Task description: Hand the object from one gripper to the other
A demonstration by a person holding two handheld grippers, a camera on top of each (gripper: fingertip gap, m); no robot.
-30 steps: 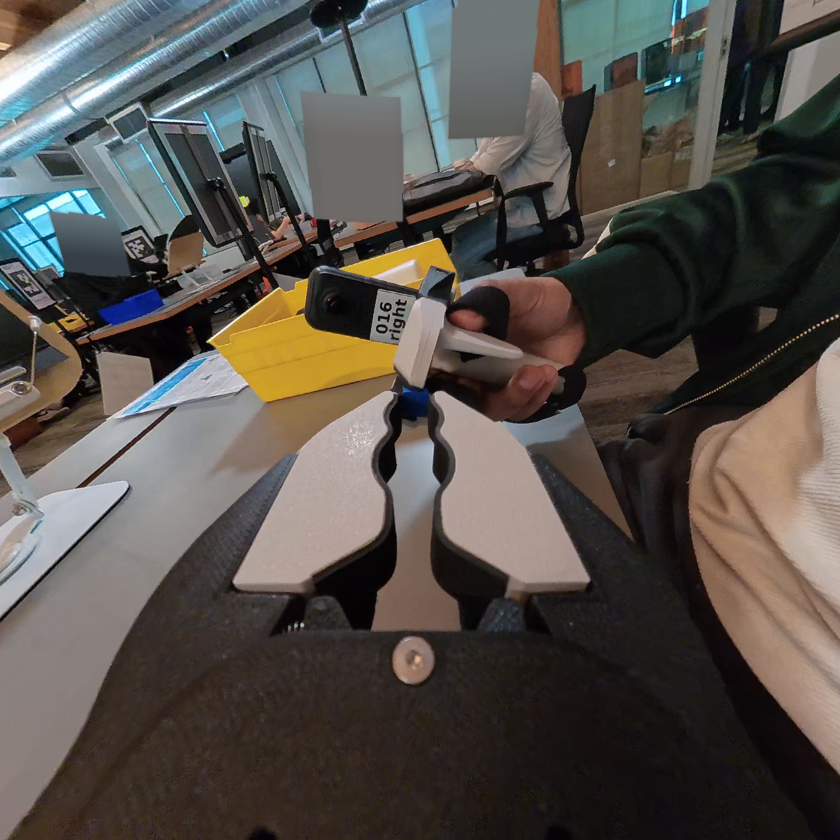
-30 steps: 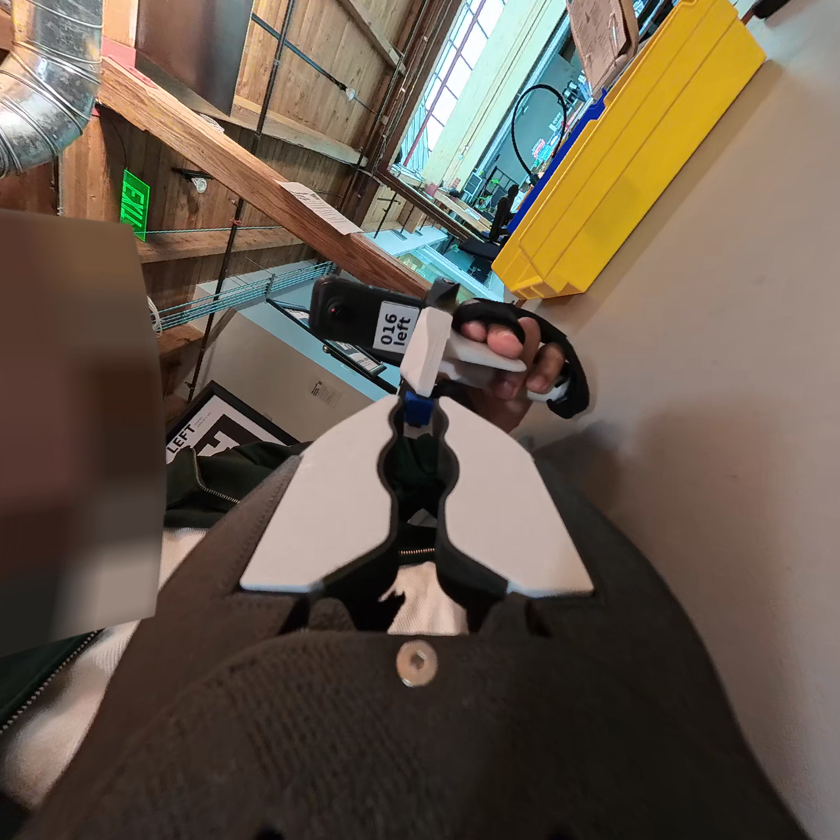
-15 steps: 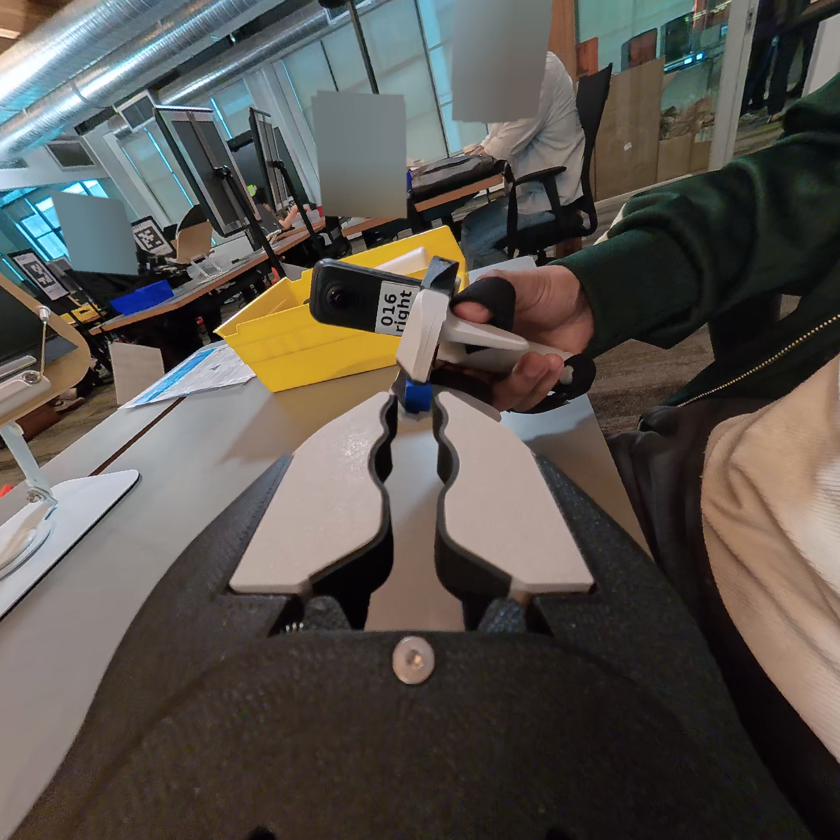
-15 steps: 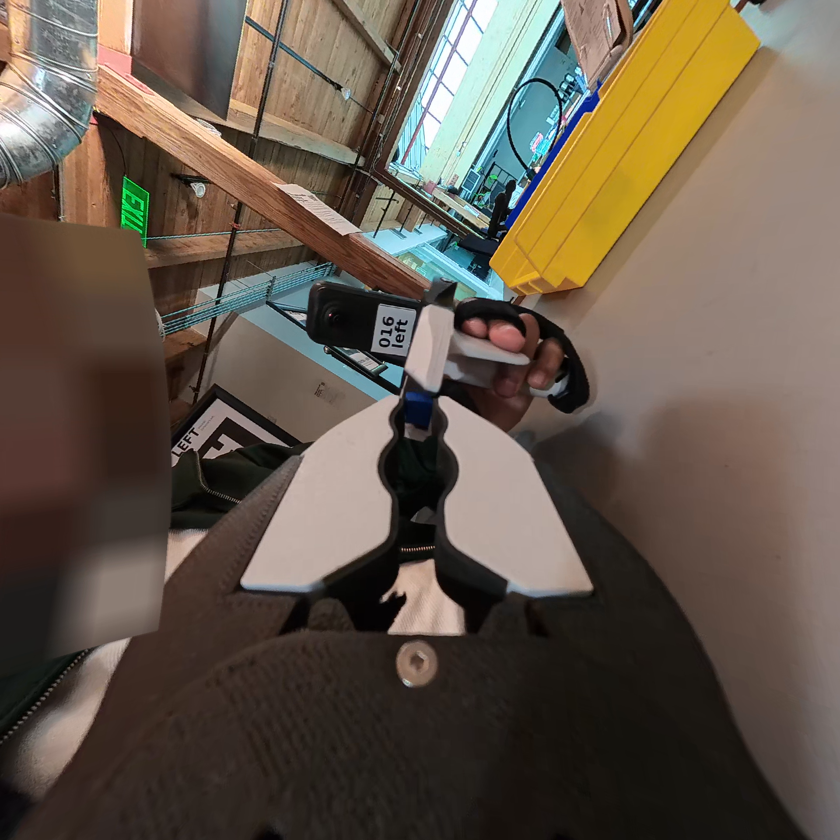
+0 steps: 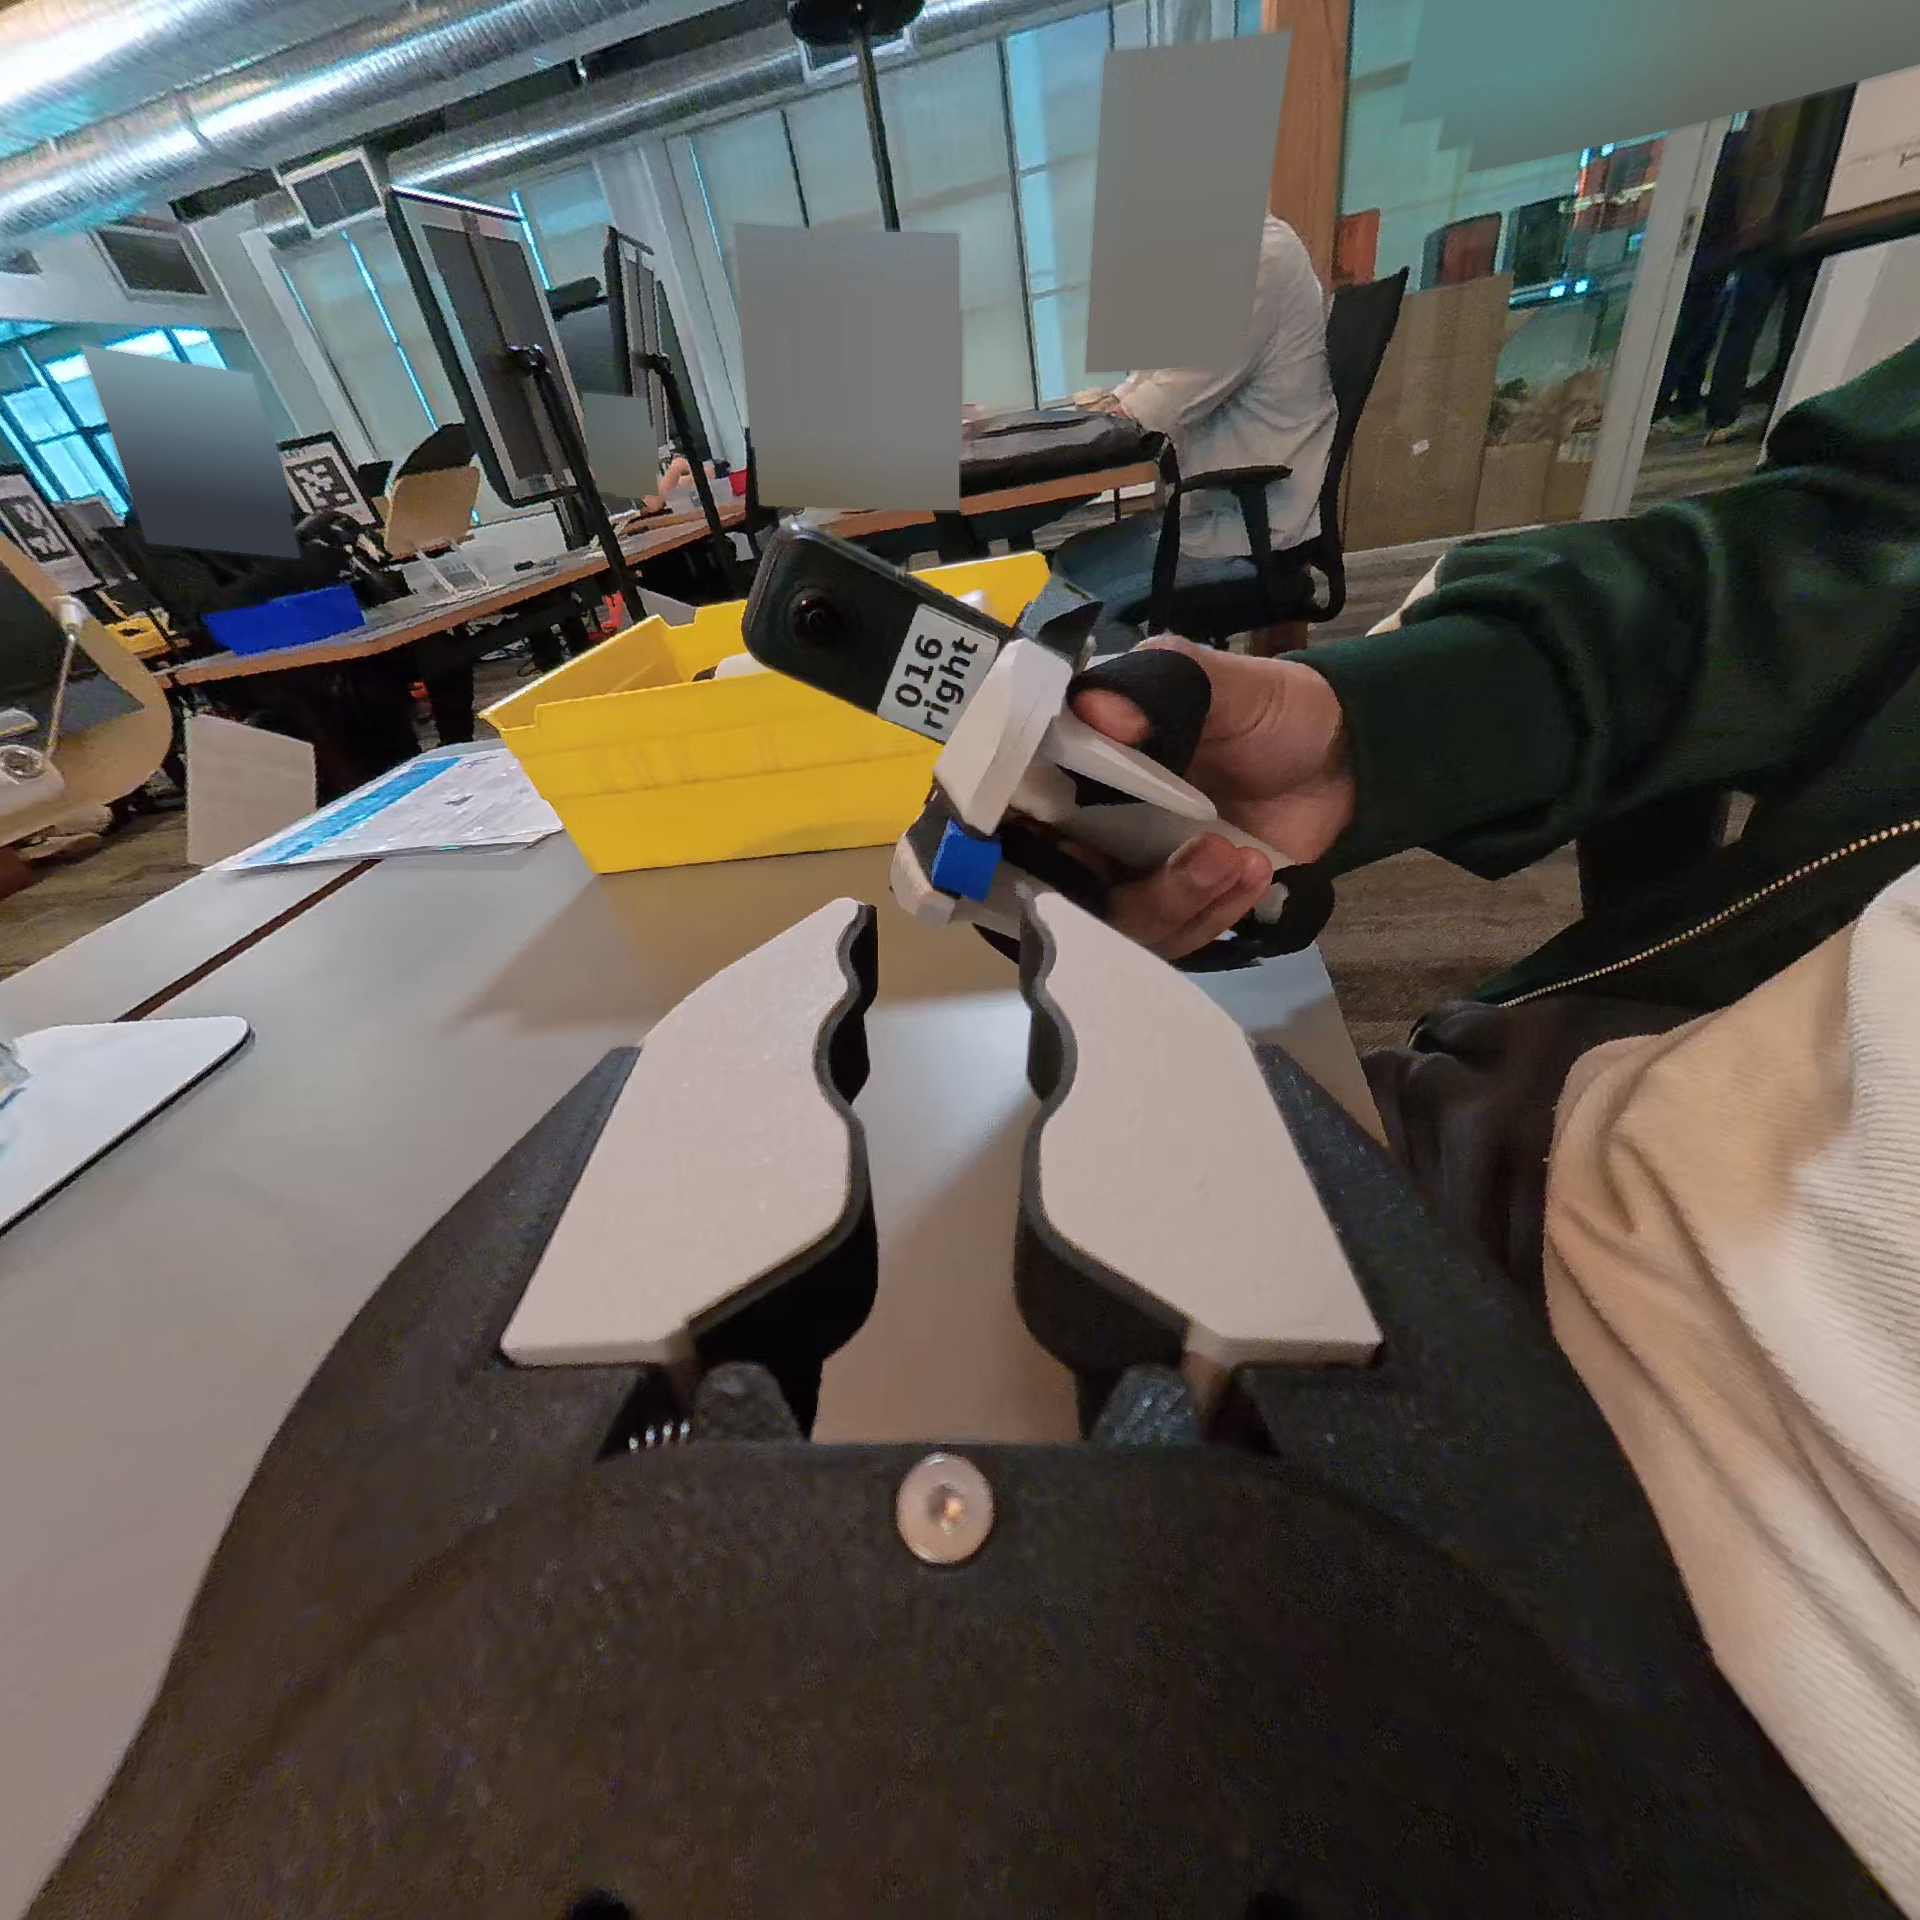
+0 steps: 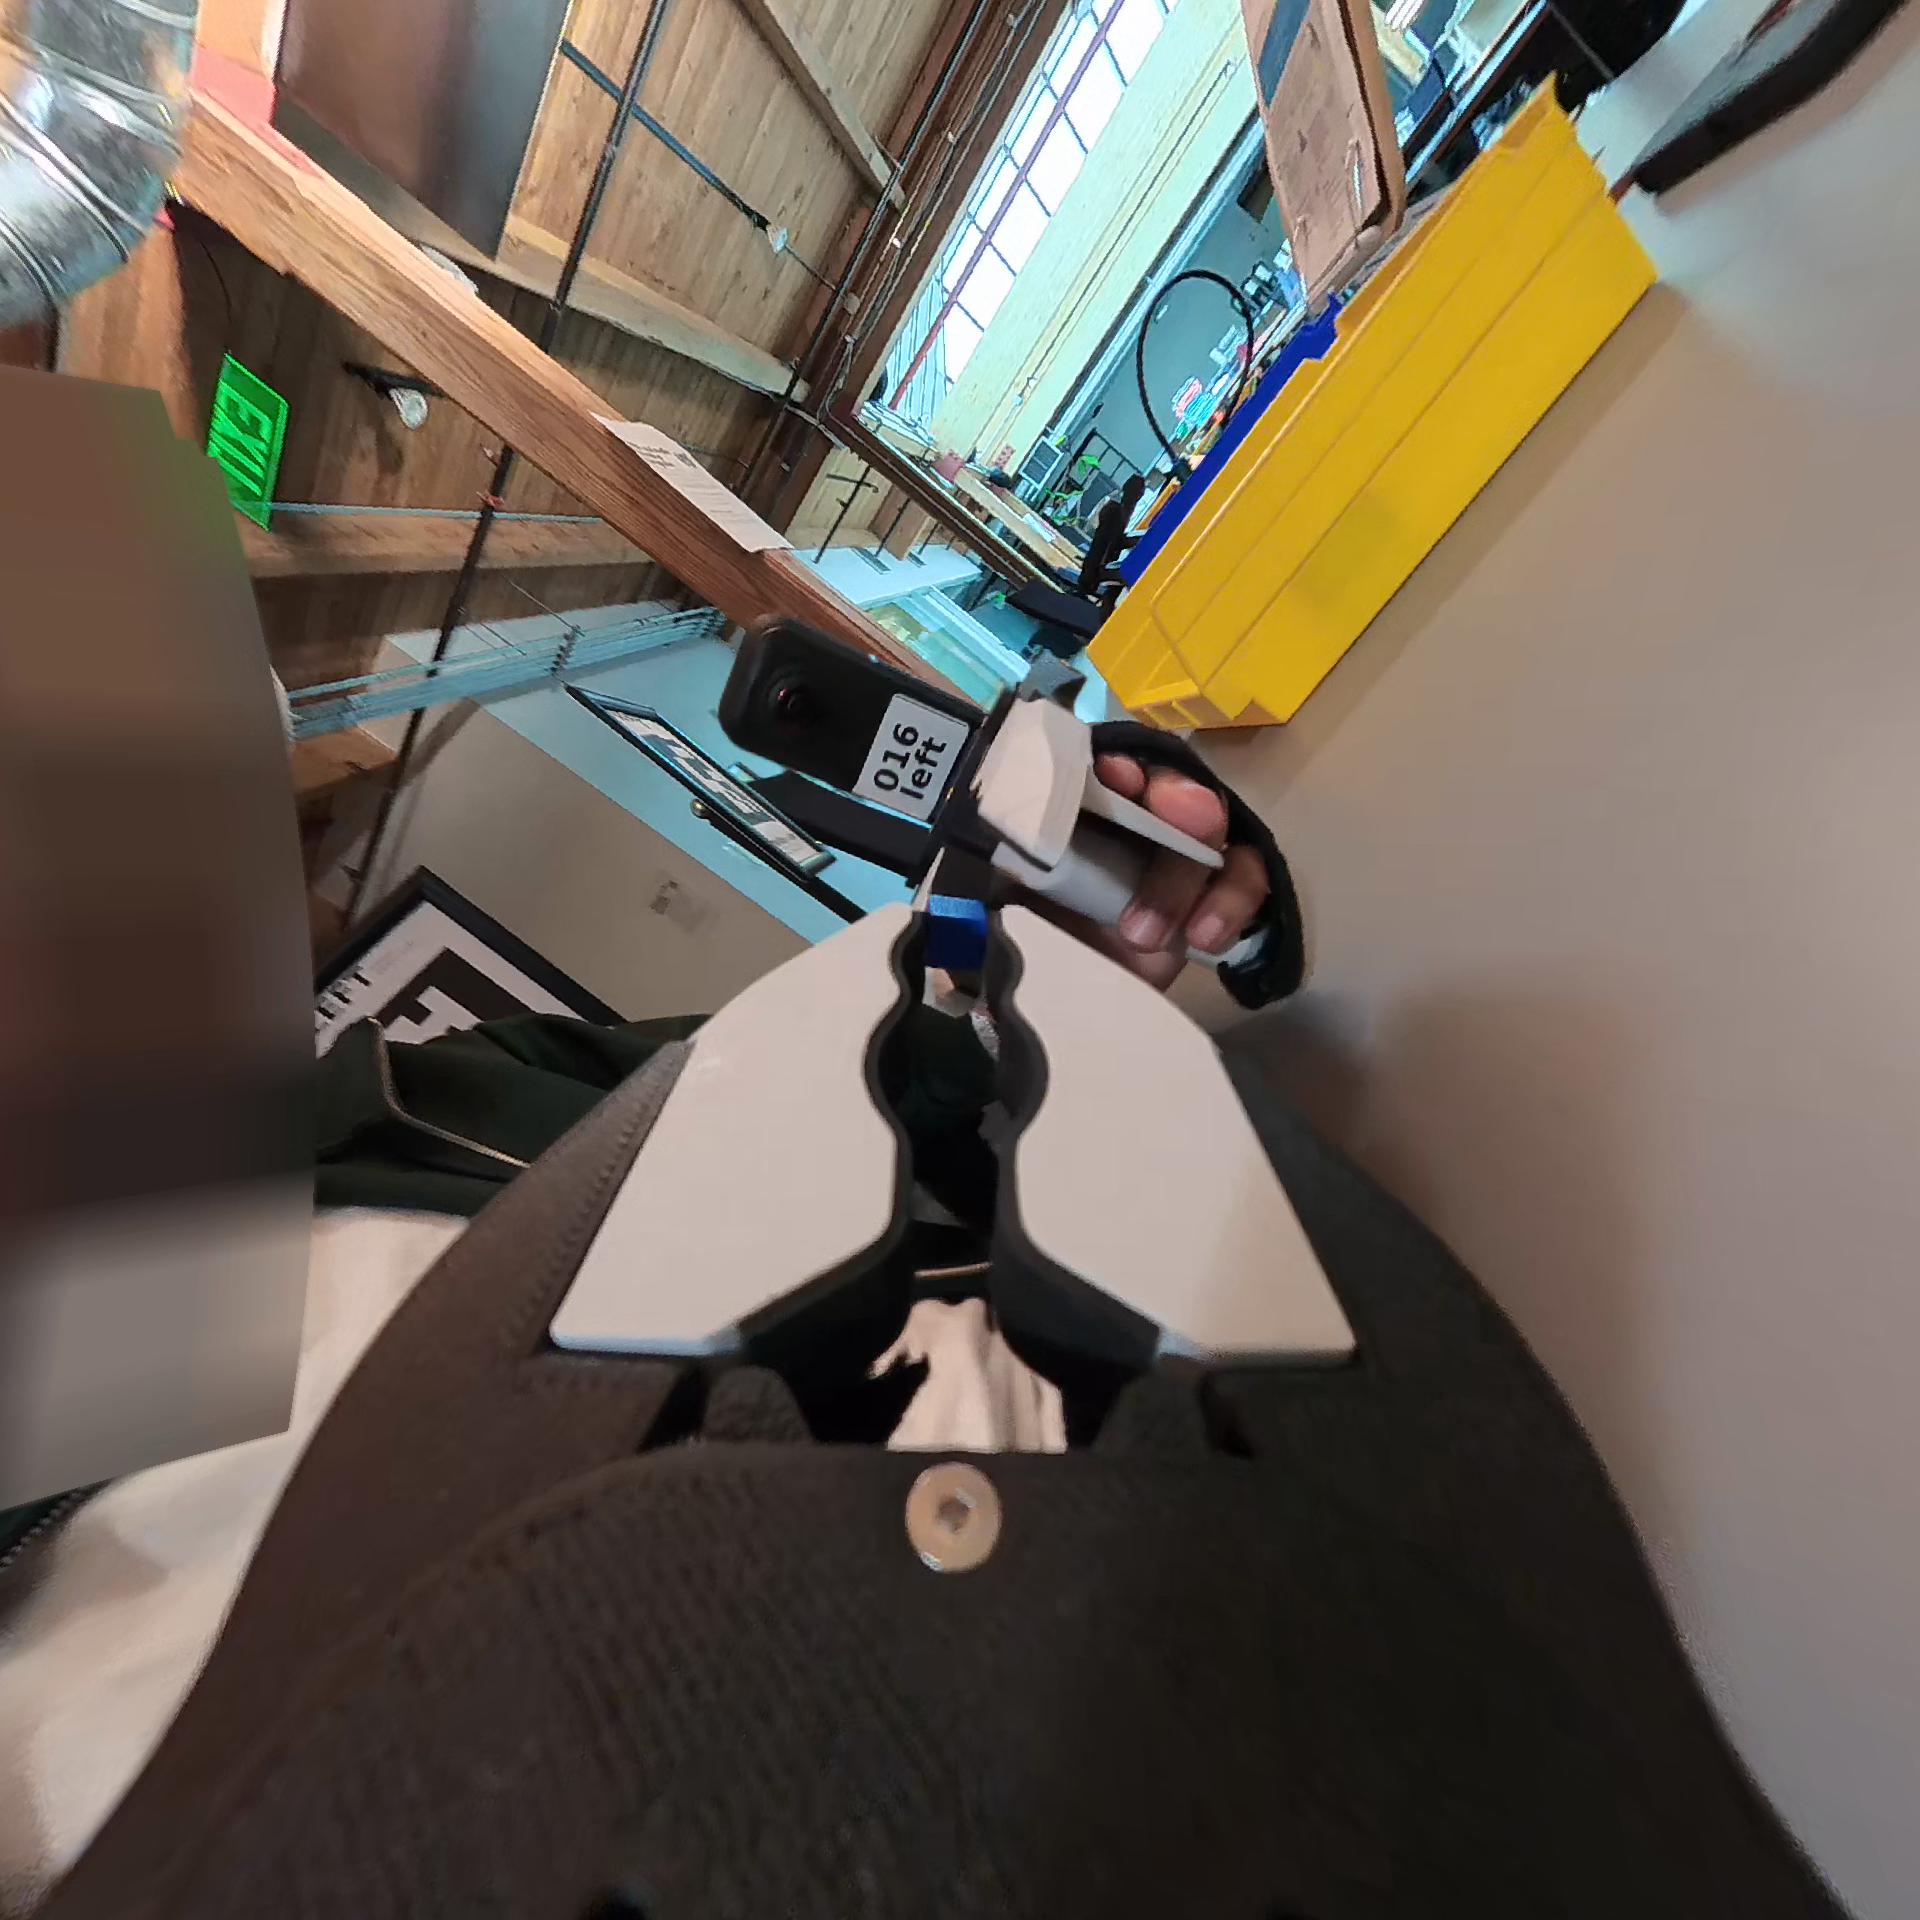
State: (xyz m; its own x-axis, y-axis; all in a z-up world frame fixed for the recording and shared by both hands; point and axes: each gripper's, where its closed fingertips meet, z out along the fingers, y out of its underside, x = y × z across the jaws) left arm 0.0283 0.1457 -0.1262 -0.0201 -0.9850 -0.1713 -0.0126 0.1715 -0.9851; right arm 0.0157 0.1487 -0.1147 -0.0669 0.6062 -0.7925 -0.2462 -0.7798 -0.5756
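A small blue block (image 5: 968, 864) sits clamped in my right gripper (image 5: 954, 883), which a hand in a dark green sleeve holds just beyond my left fingertips. My left gripper (image 5: 945, 920) is open and empty, its jaws parted a little below the block and apart from it. In the right wrist view my right gripper (image 6: 956, 945) is shut on the blue block (image 6: 954, 928) at its very tips. The left gripper's white handle (image 6: 1039, 800) shows right behind the block, held by a hand.
A yellow bin (image 5: 727, 769) stands on the grey table (image 5: 312, 1091) behind the grippers, also in the right wrist view (image 6: 1403, 468). Papers (image 5: 416, 810) and a white stand base (image 5: 104, 1081) lie at the left. The holder's body fills the right side.
Both grippers were shut on the blue block. Now my left gripper has opened and let go, and the block stays in the right gripper, slightly up and away.
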